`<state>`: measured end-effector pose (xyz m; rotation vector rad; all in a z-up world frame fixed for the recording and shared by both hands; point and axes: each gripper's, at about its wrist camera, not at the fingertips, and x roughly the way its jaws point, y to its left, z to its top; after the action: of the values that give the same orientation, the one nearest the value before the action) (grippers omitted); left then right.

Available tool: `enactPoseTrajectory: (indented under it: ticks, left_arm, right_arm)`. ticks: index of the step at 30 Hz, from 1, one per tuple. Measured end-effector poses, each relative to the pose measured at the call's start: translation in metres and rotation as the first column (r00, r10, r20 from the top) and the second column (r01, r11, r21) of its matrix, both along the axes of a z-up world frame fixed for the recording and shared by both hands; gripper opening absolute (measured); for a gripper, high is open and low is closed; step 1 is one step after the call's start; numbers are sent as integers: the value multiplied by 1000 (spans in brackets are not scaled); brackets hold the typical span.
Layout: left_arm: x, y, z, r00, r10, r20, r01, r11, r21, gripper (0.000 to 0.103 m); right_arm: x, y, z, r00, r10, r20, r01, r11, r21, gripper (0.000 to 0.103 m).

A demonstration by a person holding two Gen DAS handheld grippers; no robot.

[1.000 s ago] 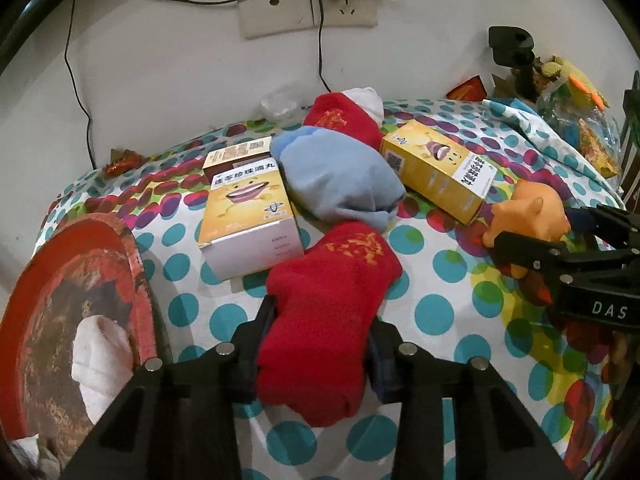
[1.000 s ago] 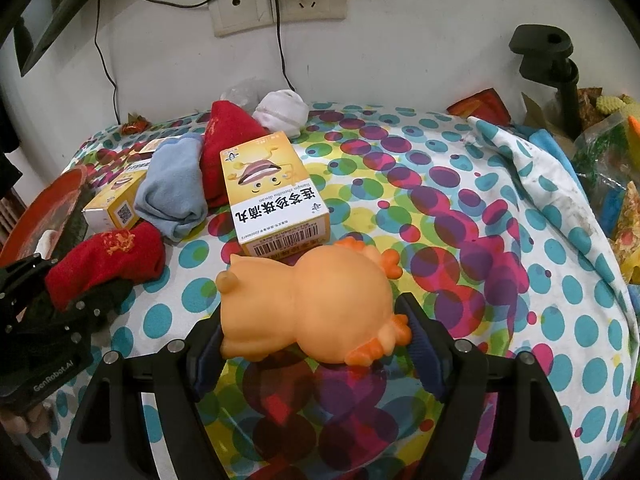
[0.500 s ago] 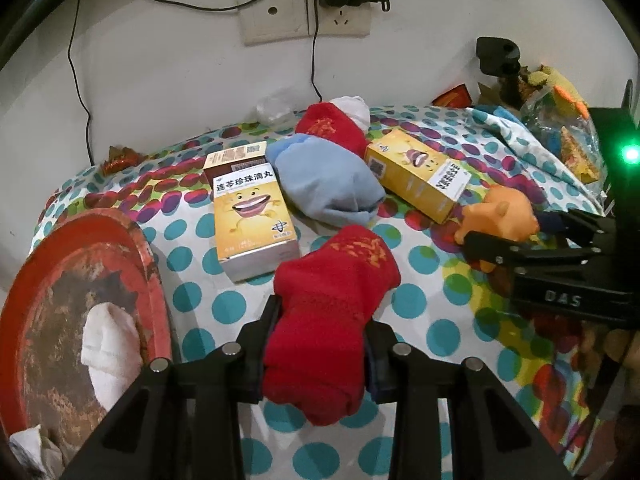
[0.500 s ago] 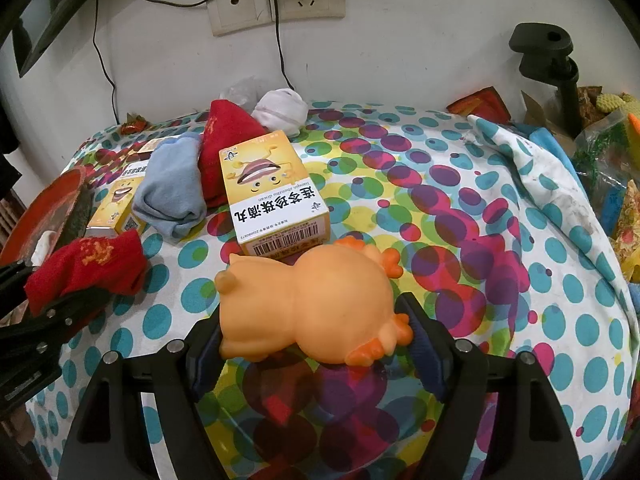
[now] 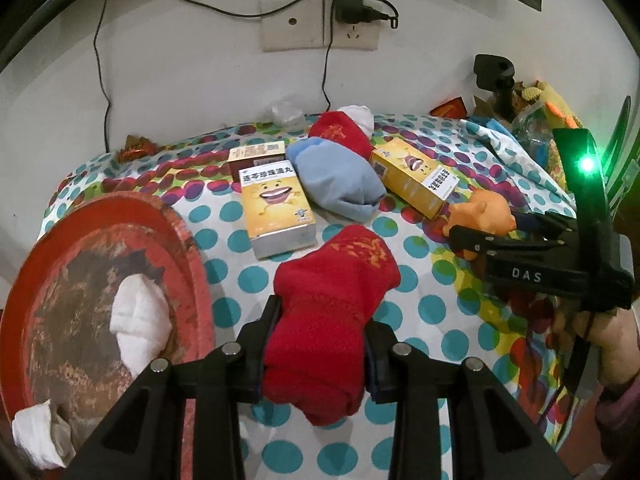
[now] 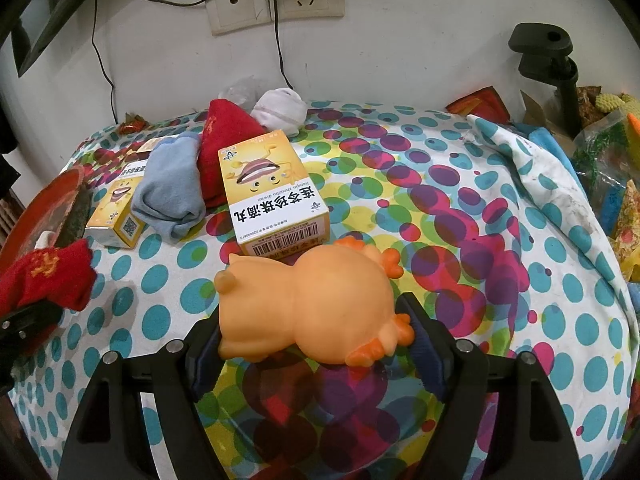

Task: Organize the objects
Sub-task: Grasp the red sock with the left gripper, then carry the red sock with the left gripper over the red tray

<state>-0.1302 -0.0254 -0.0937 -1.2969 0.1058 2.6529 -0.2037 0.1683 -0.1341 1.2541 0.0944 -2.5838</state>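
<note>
1. Two handheld grippers work over a table covered by a polka-dot cloth, which stands against a white wall with a power socket.
2. Left gripper: its fingers are clamped on a rolled red sock, which is squeezed between the pads and pokes out in front of them.
3. Right gripper: its fingers are pressed against both sides of an orange rubber toy animal, gripping it just in front of a yellow medicine box.
4. On the left edge of the table lies a worn red round tray. A white rolled sock rests inside it, and a crumpled white cloth sits at its near rim.
5. Mid-table, a blue-grey sock lies between a second yellow box with a smiling face and the first box. Another red sock and a white sock touch it from behind.
6. Beyond the smiling box sits a small brown box.
7. At the far right stands a black clamp beside bags of mixed items.
</note>
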Motion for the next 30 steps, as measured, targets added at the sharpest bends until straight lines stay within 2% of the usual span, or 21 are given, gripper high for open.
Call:
enactPoseTrajectory:
  ticks: [5,13,19,26,30]
  left_arm:
    - [7,-8,3,1000,-3,-11,3,1000,6,35]
    - [14,-34,11,998,51,-30,-51,999,6,35]
    - [15,-69,16,992,127,-20,-127,992,0,35]
    - [18,-123,21,968,249,-3,-249,967,59,35]
    - [19,-142,23,956,293,-14,-293,956,33,35]
  right_arm:
    - [-1,0,0,1000,-2,0,2,1000,0,76]
    - [2,-1,-1,1000,-4,1,4,1000,4,76]
    - [2,-1,-1,1000,-3,2,3,1000,1,76]
    - [0,-1,-1,1000,-5,2,5,1000,3,77]
    - [0,0,-2,1000,-5,2,5,1000,5,77]
